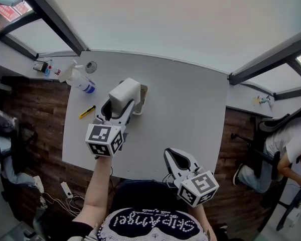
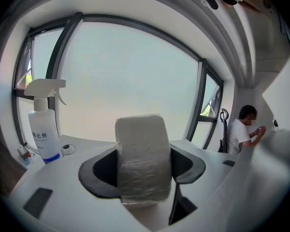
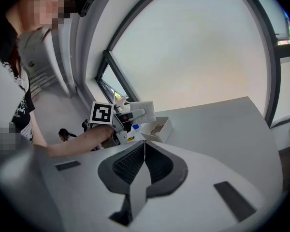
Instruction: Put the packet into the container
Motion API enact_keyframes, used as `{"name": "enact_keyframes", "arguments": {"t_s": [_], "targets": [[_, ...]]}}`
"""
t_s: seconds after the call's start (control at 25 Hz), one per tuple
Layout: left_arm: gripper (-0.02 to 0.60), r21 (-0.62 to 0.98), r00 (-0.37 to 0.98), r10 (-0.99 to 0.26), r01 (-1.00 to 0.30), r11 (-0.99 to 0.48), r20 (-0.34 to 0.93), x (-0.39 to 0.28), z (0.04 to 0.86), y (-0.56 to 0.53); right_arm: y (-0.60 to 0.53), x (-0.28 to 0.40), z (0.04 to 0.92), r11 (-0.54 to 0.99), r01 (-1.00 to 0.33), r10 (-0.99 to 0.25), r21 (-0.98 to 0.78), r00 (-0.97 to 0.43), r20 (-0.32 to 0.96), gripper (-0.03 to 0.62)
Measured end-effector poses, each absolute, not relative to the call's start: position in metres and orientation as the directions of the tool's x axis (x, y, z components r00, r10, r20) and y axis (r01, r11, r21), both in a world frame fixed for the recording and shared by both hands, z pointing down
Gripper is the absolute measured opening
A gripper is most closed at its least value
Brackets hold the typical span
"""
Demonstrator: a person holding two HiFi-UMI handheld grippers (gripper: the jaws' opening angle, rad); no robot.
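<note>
Seeing left gripper [image 2: 144, 173] clamped on the white film-wrapped packet [image 2: 141, 144], upright between the jaws. Holding it in the air just above the open white container [image 1: 143, 98], not inside. Got the container sitting on the white table [image 1: 190, 114], with something small and brownish in it, can't tell what. Reading right gripper [image 3: 144, 159] as closed: jaws together, nothing between them, hovering over the table's near edge, well apart from the container. Also spotting a spray bottle [image 1: 81, 83] standing at the table's far-left corner, a small round object [image 1: 91, 67] just beside it, and a yellow pen-like item [image 1: 87, 112] nearer in
</note>
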State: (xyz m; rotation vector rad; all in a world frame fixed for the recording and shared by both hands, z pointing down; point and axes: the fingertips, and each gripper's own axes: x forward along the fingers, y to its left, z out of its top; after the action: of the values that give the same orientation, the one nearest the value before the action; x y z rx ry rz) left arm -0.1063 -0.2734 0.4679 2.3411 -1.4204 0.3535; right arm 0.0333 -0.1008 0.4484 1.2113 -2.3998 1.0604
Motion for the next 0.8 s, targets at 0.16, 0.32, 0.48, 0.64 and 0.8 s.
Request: {"name": "enact_keyframes", "arguments": {"t_s": [0.16,0.32,0.48,0.64,0.8], "targets": [[0.287,0.183,0.454,-0.784,-0.891,-0.416,0.424,-0.107,0.479,-0.276,-0.103,0.034,0.451,0.384,-0.778,-0.592,-0.497,-0.621,0.514,0.015],[0.287,0.144,0.423,-0.768,-0.902,-0.406,0.481,-0.11,0.496,-0.277,-0.101,0.034,0.452,0.383,-0.778,-0.589,-0.498,-0.621,0.518,0.015],[0.287,0.098,0.385,-0.741,-0.911,-0.401,0.55,-0.116,0.516,-0.279,-0.102,0.034,0.453,0.379,-0.78,-0.589,-0.498,-0.618,0.52,0.015],[0.287,0.089,0.378,-0.712,-0.909,-0.408,0.592,-0.113,0.528,-0.28,-0.102,0.036,0.454,0.373,-0.782,-0.586,-0.499,-0.616,0.527,0.015],[0.285,0.065,0.359,-0.67,-0.905,-0.421,0.649,-0.113,0.541,-0.281,-0.103,0.034,0.455,0.381,-0.778,-0.585,-0.499,-0.621,0.522,0.015]]}}
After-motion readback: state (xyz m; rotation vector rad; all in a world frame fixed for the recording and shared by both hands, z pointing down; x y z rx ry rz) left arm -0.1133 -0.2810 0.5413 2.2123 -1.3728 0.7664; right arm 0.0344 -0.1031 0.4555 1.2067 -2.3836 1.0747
